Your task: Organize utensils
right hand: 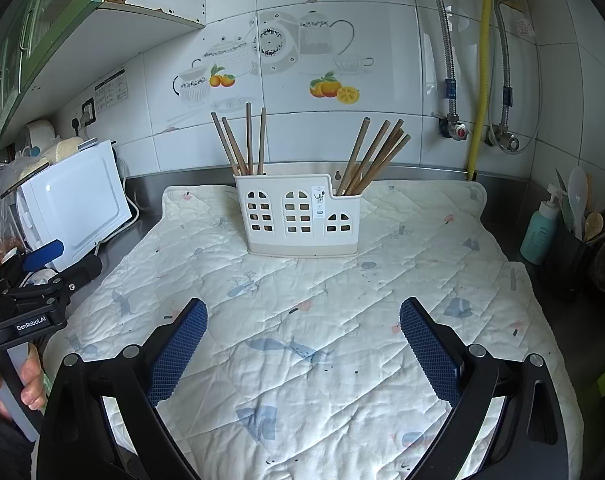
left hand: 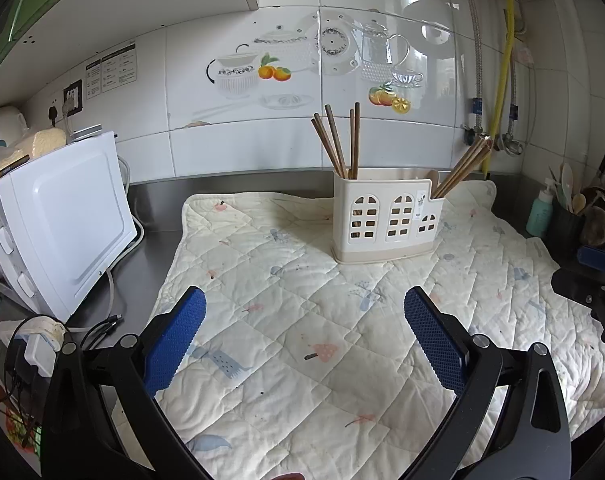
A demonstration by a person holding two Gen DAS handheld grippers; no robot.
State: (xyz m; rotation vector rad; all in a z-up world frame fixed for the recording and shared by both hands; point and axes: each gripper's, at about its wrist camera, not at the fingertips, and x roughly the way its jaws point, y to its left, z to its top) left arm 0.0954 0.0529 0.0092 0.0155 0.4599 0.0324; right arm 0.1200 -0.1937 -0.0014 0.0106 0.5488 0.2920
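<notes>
Both tools are wide open and hold nothing: the left tool and the right tool hang low over the quilted mat that covers the desk, with only bare cloth between their blue pads. From each tool the white holder stands straight ahead, well apart, near the back edge of the mat and close to the tiled wall. In the right wrist view it sits almost on the middle line, in the left wrist view a little to the right, so I judge that neither tool is clearly nearer. The holder has a tall part on the left and a lower part on the right. Four chopsticks stand in the tall part, nearly upright with a small lean to the left. A bigger bundle of chopsticks stands in the low part and leans to the right, and in the left wrist view a pale spoon seems to stand behind it. No utensil lies loose on the mat, so the sorting looks finished or nearly so.
</notes>
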